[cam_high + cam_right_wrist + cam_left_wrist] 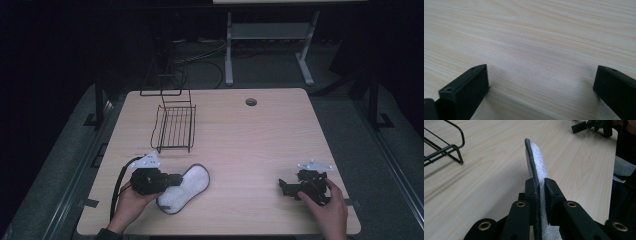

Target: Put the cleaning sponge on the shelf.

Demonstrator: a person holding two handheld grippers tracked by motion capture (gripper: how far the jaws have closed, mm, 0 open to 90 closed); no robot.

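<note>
In the high view, the left gripper [176, 179] lies low over the near left part of the pale wood-grain desk [250, 140], held from behind by the left hand [131, 205], wrist angled in from the bottom edge and its cable looping off to the left; its jaws point right and meet the white fleecy insole-shaped pad with a dark stitched rim [186, 188], which lies near the front edge, just in front of the black wire rack [175, 126]. The right hand [327, 210] grips the right gripper [283, 187] at the near right, jaws pointing left, well apart from the pad. No writing or label is readable. In the left gripper view, the jaws are clamped on the pad [536, 167], which rises on edge between them, dark rim to the left. In the right gripper view, the jaws stand wide apart over the bare desk [536, 45].
</note>
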